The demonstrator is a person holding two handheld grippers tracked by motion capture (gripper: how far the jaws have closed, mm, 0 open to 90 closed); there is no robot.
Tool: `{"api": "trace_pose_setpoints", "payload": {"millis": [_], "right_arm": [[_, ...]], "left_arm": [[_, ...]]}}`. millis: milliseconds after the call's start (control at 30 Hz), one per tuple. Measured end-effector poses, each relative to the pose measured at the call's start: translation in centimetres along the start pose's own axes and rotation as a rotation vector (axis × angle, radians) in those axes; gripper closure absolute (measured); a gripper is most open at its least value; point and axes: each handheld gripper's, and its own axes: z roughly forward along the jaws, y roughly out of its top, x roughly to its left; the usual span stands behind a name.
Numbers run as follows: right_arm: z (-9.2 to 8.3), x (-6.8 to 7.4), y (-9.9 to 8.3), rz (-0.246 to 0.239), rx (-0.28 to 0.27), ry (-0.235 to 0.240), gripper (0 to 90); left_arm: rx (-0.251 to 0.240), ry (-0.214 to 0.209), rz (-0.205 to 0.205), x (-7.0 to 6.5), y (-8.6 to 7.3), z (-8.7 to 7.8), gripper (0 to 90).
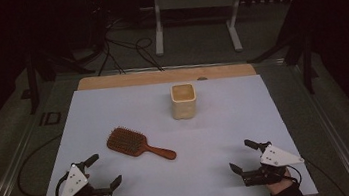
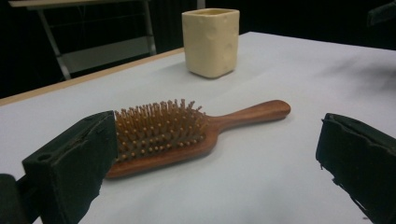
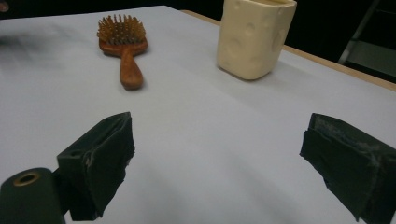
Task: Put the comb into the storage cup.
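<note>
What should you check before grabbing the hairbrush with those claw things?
1. Left gripper open: ok, its fingers stand wide apart with nothing between them.
2. Right gripper open: ok, also wide apart and holding nothing.
3. Hairbrush easy to get at: ok, it lies flat on the white table, bristles up, nothing touching it.
4. Handle free: ok, it points toward the right gripper's side with bare table around it.
5. Cream cup out of the way: ok, it stands upright farther back, apart from the hairbrush.
6. Cup empty or not: cannot tell from these views.
</note>
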Motion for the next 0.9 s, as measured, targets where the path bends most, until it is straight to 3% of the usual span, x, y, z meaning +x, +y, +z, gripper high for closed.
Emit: {"api": "trace_pose_setpoints", "payload": {"millis": [367,900], "right_arm": [[0.0,0.4,0.2,-0.029,0.004,-0.004,8.5],[-0.1,0.5,0.3,-0.027,-0.005,-0.014,8.5]], "left_arm": [[0.021,-0.012,0.010,-0.1,0.0,0.0,0.0],[0.047,-0.012,0.026,-0.5,1.1,0.0,0.0]]}}
